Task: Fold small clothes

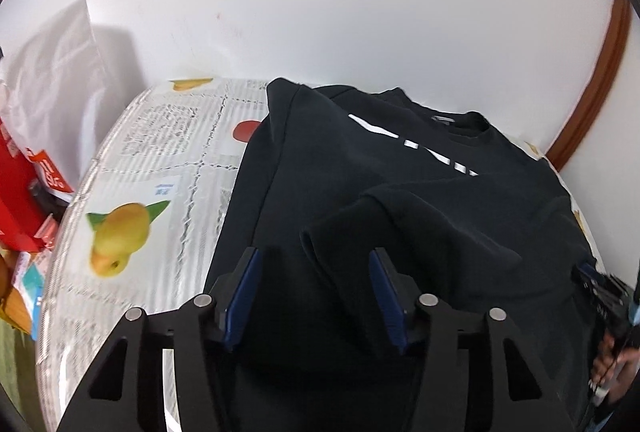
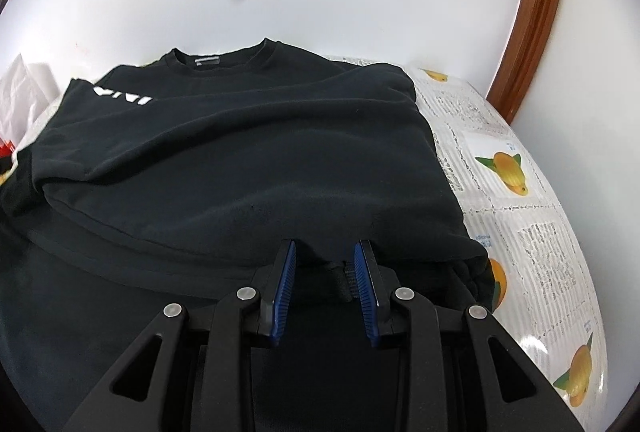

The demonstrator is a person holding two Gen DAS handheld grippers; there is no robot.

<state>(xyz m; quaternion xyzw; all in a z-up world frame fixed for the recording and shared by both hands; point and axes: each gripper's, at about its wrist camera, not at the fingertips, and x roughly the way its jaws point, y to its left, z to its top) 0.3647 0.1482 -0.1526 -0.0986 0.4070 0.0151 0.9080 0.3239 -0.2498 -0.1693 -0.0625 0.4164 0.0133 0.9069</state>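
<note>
Black sweatshirt lies spread on a table with a fruit-print cloth, neckline at the far end from both sets of fingers, white lettering across the chest. Left gripper: blue pads spread wide, nothing clamped; a sleeve is folded across the body and its cuff end sits in the gap between the pads, closer to the right-hand one. Contact unclear. Right gripper: pads partly apart, with a folded edge of the sweatshirt bunched just ahead of and between the tips; cannot tell whether the fabric is actually pinched. Beyond the right-hand finger, bare cloth with mango prints. Left of the left gripper's fingers, off the table edge: red boxes and a white bag. White wall behind, brown wooden trim at right.
</note>
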